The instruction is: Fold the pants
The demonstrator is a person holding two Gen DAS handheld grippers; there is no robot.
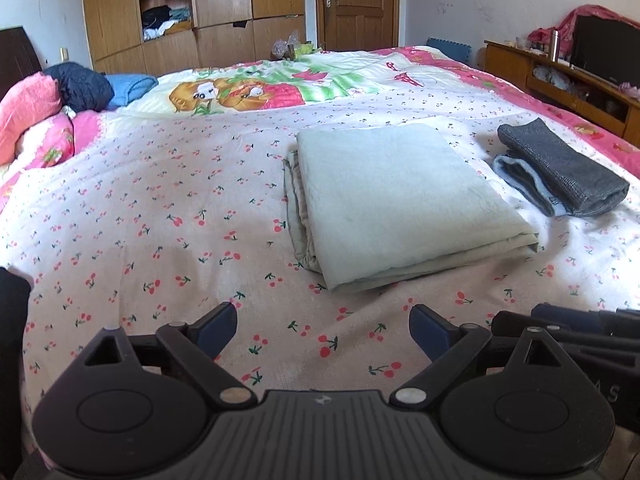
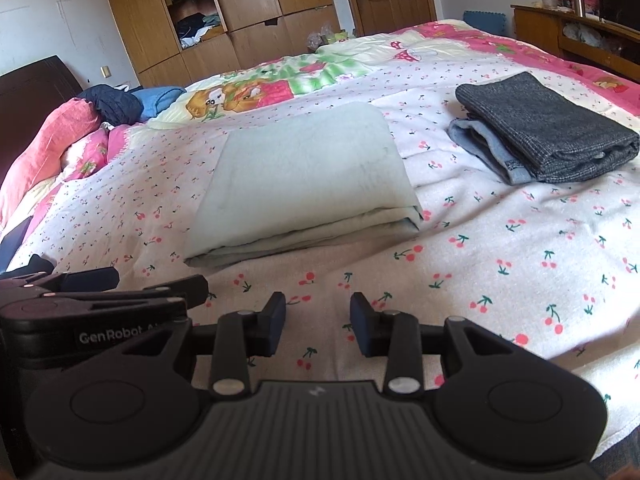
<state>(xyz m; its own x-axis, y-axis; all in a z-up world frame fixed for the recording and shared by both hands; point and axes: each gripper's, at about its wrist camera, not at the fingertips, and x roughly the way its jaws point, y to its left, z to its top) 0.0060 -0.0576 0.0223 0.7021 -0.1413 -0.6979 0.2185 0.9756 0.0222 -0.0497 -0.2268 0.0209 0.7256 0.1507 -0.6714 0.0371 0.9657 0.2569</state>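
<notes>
Pants (image 1: 400,204), pale green and folded into a thick rectangle, sit centre-right in the left wrist view on the cherry-print bedspread (image 1: 140,220). Left gripper (image 1: 322,330) fills the bottom of the frame with its jaws spread wide, nothing between them but bedspread, well short of the fold. At right a dark grey folded garment (image 1: 568,168) lies on a blue denim one (image 1: 516,176), apart from the pants. Only this view shows the layered hem edges down the pants' left side. At the lower right edge, part of the right gripper (image 1: 580,332) pokes in.

Over to the right wrist view: the pants (image 2: 304,176) now sit centre-left, stacked front edge facing us. Right gripper (image 2: 318,326) at bottom centre has its jaws partly apart and empty, over bare bedspread (image 2: 500,264). The grey stack (image 2: 552,136) shows fuller at upper right, and the left gripper (image 2: 100,292) appears side-on at lower left.
</notes>
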